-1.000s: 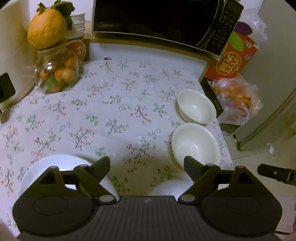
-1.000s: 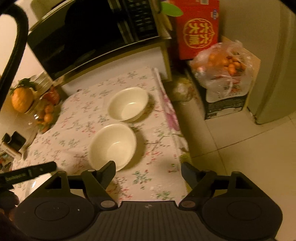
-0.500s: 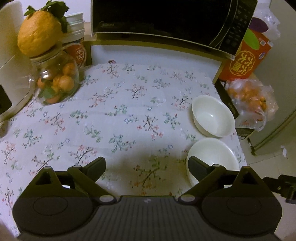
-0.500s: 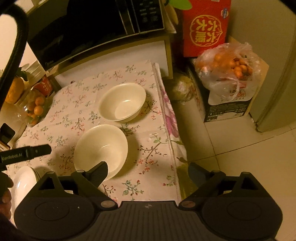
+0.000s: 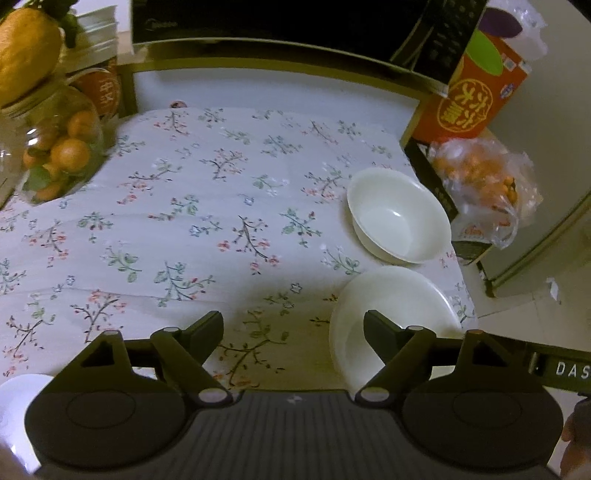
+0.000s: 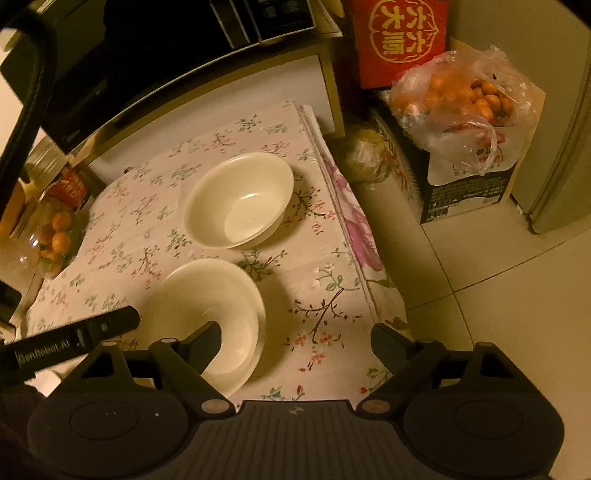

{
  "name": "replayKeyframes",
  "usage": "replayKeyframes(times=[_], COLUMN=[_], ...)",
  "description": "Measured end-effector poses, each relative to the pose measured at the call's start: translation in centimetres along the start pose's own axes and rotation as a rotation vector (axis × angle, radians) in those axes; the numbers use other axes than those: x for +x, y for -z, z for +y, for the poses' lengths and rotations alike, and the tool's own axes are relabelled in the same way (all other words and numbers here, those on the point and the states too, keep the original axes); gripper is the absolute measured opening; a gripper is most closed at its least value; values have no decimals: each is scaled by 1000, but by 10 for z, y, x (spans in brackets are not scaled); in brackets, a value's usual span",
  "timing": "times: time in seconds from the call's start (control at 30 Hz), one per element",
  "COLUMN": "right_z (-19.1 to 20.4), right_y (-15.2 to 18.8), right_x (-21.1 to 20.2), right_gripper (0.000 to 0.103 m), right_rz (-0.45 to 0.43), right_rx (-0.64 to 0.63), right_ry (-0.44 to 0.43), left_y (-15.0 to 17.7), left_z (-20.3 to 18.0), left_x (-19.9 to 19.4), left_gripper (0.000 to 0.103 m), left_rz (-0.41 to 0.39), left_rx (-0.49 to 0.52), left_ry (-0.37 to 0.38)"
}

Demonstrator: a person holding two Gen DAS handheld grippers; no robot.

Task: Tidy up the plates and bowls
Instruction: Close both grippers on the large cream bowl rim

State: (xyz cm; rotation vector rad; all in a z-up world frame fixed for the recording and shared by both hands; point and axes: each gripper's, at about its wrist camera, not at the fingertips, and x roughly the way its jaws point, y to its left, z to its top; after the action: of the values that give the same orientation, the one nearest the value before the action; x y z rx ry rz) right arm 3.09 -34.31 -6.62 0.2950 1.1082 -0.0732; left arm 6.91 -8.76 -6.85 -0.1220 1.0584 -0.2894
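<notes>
Two white bowls stand on the floral tablecloth near the table's right edge: a far bowl [image 5: 399, 221] [image 6: 240, 201] and a near bowl [image 5: 395, 314] [image 6: 210, 314]. My left gripper [image 5: 293, 328] is open and empty, its right finger over the near bowl's left part. My right gripper [image 6: 293, 332] is open and empty, its left finger over the same bowl's near rim. A white plate [image 5: 16, 410] shows at the lower left corner of the left wrist view.
A glass jar of oranges [image 5: 55, 151] [image 6: 55, 236] stands at the table's left. A microwave [image 5: 295, 22] sits on a shelf at the back. A red box [image 6: 399, 40] and a bag of oranges [image 6: 465, 103] are on the floor to the right.
Both grippers have moved forward toward the bowls, which now look larger. The white plates have slid almost out of the left wrist view. Both grippers stay open.
</notes>
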Motion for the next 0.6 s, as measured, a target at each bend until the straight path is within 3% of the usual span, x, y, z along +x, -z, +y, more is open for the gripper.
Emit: replayKeyframes(times=[0.17,0.4,0.6], right_z=[-1,4,11], right_y=[1,3,7], right_x=[4,11,17], right_gripper=[73,60,39], right_rz=[8,26,40], right_rx=[15,3,-22], right_ry=[-20,-21,-27], left_y=[3,7,9], left_z=[-5,-10,-14], left_x=[8,14,16], left_gripper=[70,49,32], left_rz=[15,30,35], left_rx=[15,23,48], left_ry=[1,3,10])
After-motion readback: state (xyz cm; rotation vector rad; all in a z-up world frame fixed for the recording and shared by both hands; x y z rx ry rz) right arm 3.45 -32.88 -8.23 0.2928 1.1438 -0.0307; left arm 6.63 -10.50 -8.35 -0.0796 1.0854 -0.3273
